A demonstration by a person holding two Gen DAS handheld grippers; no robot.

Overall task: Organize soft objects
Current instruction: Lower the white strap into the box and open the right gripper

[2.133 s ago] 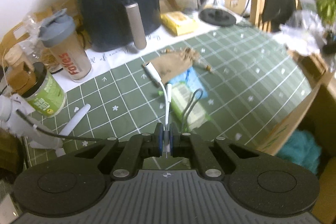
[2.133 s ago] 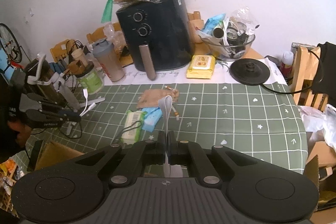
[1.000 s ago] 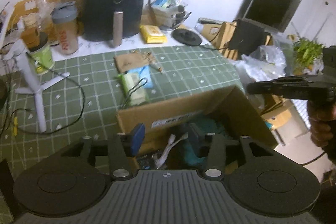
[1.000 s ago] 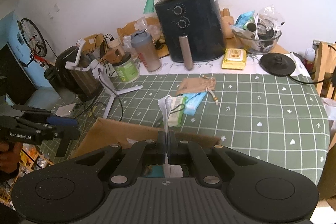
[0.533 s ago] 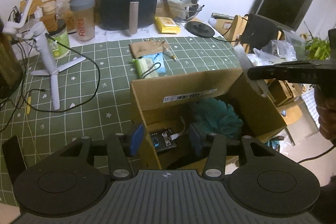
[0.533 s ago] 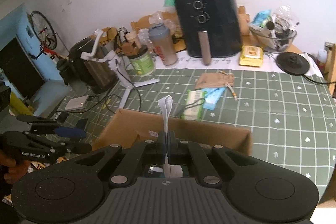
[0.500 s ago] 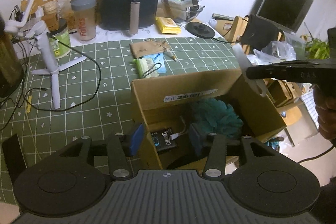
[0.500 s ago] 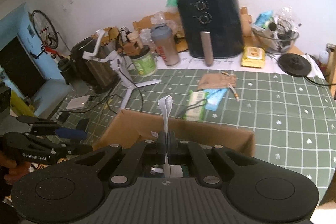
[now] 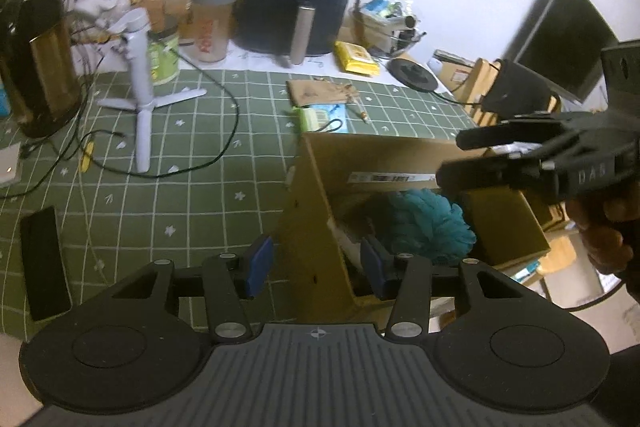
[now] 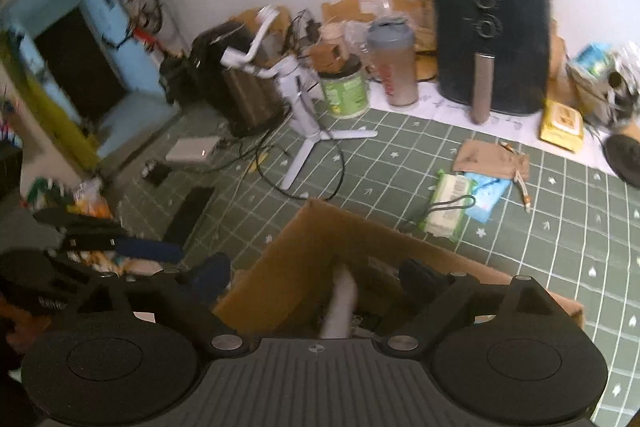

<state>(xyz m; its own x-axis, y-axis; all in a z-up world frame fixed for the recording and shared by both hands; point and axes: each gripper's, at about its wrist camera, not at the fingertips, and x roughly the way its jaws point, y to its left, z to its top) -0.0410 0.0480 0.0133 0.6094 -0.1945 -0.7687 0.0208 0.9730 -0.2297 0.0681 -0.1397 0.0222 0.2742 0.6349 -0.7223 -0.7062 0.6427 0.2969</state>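
1. The right gripper (image 10: 316, 279), jaws just sprung wide, releases a white cable (image 10: 340, 303) over the open brown cardboard box (image 10: 288, 267).
2. Left gripper (image 9: 316, 261) hangs half-spread, empty.
3. Next, likely: fetch the tan drawstring pouch (image 10: 490, 157) from the green checked tablecloth (image 10: 380, 163).

The left gripper (image 9: 316, 267) is pointing steeply downward, its blue-padded fingers (image 9: 259, 261) standing partly apart with nothing pressed between them. The right gripper (image 10: 318, 279) is also angling downward; its jaws have just been opening and are now spread wide, with a blurred white strip between them, touching neither pad. In the left wrist view, a hand (image 9: 608, 223) is gripping the right gripper's handle at about 3 o'clock.
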